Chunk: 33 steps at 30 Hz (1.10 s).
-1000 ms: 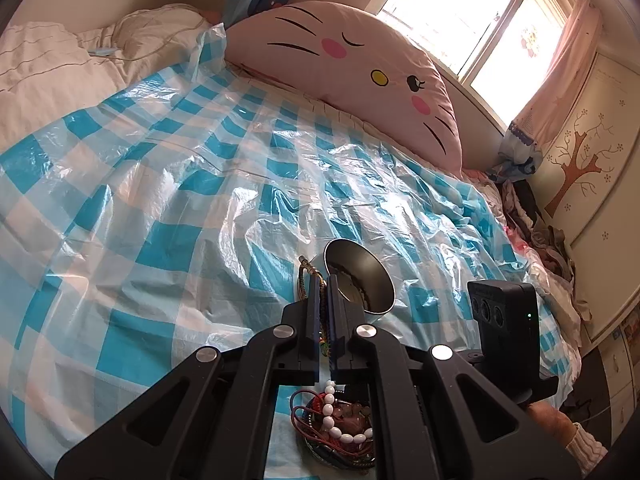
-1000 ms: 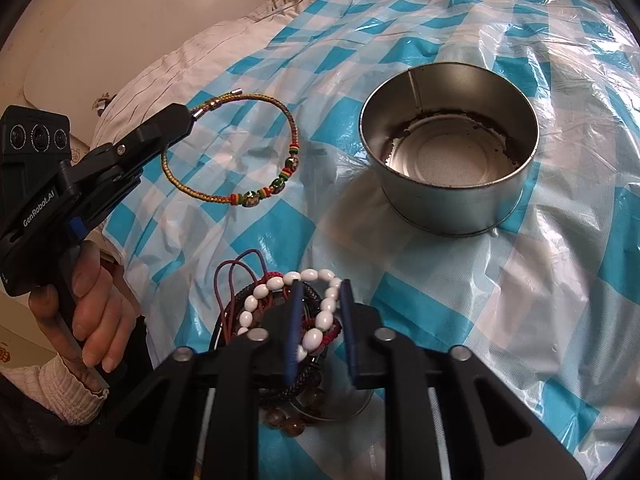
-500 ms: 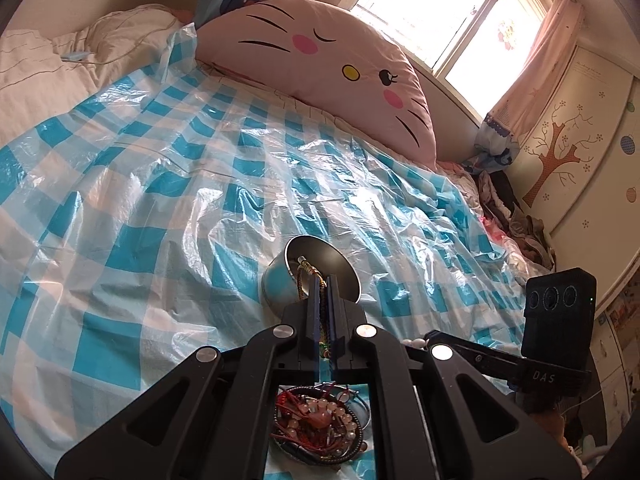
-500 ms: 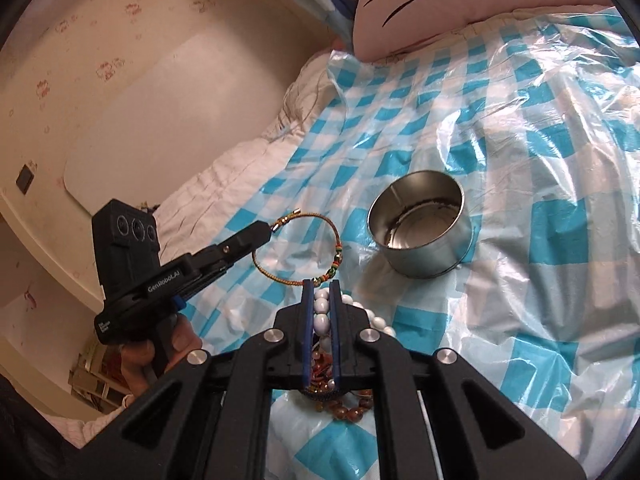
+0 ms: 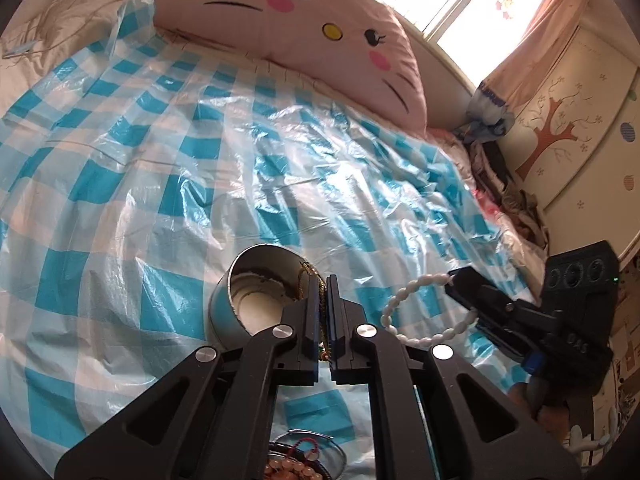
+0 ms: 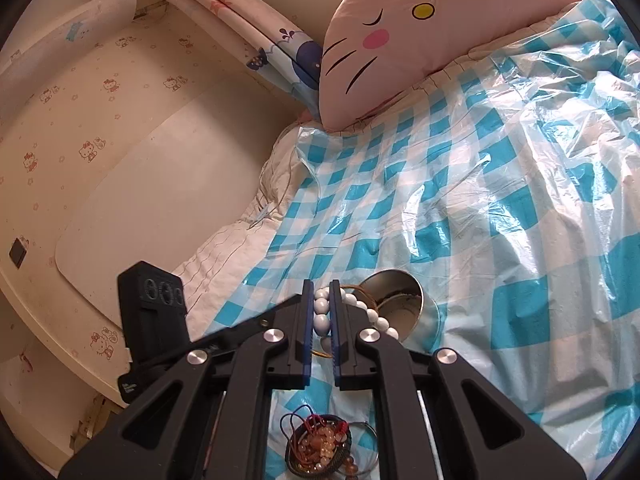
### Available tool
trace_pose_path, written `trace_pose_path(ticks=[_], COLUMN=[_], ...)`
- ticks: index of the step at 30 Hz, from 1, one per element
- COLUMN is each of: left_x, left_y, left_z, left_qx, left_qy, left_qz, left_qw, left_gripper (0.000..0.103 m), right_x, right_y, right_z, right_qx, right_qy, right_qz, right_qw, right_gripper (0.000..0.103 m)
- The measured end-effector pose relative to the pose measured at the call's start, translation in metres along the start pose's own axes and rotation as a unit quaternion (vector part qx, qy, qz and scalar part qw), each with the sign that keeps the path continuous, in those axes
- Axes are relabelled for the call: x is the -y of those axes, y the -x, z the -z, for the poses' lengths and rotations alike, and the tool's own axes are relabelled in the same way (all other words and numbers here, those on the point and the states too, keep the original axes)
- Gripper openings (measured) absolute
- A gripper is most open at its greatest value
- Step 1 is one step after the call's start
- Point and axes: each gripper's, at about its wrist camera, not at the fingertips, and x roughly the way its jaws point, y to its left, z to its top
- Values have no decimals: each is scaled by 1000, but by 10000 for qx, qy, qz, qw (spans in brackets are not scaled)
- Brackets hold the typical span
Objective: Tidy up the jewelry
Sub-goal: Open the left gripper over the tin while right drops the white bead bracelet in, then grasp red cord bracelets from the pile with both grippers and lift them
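My left gripper [image 5: 323, 280] is shut on a braided cord bracelet [image 5: 310, 276] with gold ends and holds it over the rim of the round metal tin [image 5: 256, 300]. My right gripper [image 6: 321, 285] is shut on a white bead bracelet [image 6: 320, 320], lifted above the bed; the bracelet [image 5: 404, 300] also hangs from the right gripper [image 5: 456, 280] in the left wrist view. The tin [image 6: 400, 304] lies just beyond the right fingers. A small dark dish of tangled jewelry [image 6: 320, 448] sits below both grippers, also in the left wrist view [image 5: 296, 464].
The bed is covered with a blue-and-white checked plastic sheet [image 5: 200, 160]. A large pink cat-face pillow [image 5: 304, 28] lies at the headboard. Clothes are piled at the bed's right edge [image 5: 504, 184]. The left gripper's body [image 6: 156, 320] is to my right gripper's left.
My right gripper closed on the white bead bracelet and lifted it out of the dish. My left gripper carried the cord bracelet to the tin's rim.
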Motion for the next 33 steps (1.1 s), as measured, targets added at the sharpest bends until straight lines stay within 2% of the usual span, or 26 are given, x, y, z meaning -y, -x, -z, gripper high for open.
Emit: trace_pose_path(ticks=[3,5,6,8,13,20,25,33], left_x=[-12,-15,-15,-18,-32,-38,-34,-37], left_y=[-5,8,14,25,43,59,61,61], left_z=[0,3,4,7,21,50,68,84], left_qx=[-1,187,257,348,307,110,-98,-452], left_qy=[145,94,50,0,21,-14,-143,52], left_qz=[-349,-496,-578,-689,-860,-869,-837,-637], left_qw=[9993,9985,9980,9970,9958,9962,9963,9969], left_gripper=[6,19,23,36,37,39,42,52], right_x=[6,8,10,15,8,3,6,-7], right_y=[-25,-48,-61,-74,-42,4,6,-21], right_z=[-4,-4,-3,1,14,50,75,98], right_qx=[-66,-272,-449,-527,-30,71,-213,-886], right_qy=[-214,-154,-86,4,157,238,79,283], right_qz=[-154,12,288,887,1146,1346,1249,944], right_qw=[9996,9995,9985,9947,9933,9906,9919,9912], right_gripper=[8,10,30,60,60,60,60,60])
